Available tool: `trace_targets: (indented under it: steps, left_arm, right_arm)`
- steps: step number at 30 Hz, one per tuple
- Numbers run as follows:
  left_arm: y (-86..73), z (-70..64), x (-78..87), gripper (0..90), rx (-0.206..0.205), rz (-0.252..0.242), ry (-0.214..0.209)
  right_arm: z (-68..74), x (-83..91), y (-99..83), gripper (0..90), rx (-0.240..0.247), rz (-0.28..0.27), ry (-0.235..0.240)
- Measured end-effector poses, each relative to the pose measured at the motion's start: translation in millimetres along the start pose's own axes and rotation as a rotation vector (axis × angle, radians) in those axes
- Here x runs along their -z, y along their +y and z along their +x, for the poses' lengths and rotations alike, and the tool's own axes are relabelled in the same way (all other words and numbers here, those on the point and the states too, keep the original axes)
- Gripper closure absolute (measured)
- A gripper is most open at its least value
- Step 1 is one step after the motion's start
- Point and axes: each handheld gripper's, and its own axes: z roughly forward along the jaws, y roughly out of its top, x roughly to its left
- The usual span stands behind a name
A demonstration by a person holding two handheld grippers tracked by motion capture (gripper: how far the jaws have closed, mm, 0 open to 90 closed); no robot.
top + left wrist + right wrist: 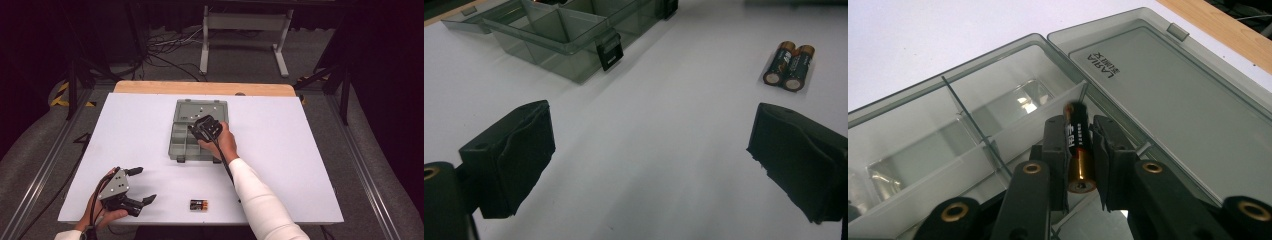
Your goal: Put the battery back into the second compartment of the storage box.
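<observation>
A grey see-through organiser box (186,145) lies open mid-table, its lid (200,110) folded flat toward the far side. My right gripper (199,127) hovers over the box's compartments (973,130), shut on a black and copper battery (1077,150) that stands between its jaws. A shrink-wrapped pair of batteries (198,204) (789,67) rests near the table's front edge. My left gripper (141,185) is held at the front left, open, with bare table between its pads (514,155). The box's front latch (608,51) appears ahead of it.
A white sheet (300,165) covers the table, with a wooden strip (200,88) along the far edge. Beyond the table are a white frame's legs (242,37) and cables (170,45) on the floor.
</observation>
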Motion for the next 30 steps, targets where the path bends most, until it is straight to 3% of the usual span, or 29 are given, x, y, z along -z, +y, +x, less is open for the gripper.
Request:
trace_targets:
  steps: [8,10,21,30]
  left_arm:
    - [0.0,0.1,0.4,5.3,0.001,0.000,0.004]
    - [0.0,0.2,0.4,5.2,0.003,-0.001,0.003]
    - [1.1,-1.9,1.9,5.3,-0.002,-0.003,0.010]
    - [1.9,-2.6,2.2,5.2,-0.009,-0.003,0.013]
  right_arm:
    - [-1.1,5.8,-0.4,71.9,0.008,-0.002,0.000]
    - [-1.7,10.5,-1.2,71.1,-0.016,-0.029,0.011]
    - [1.6,41.8,-1.8,68.3,0.006,-0.115,0.022]
    - [8.4,67.3,-9.4,65.2,0.026,-0.190,0.061]
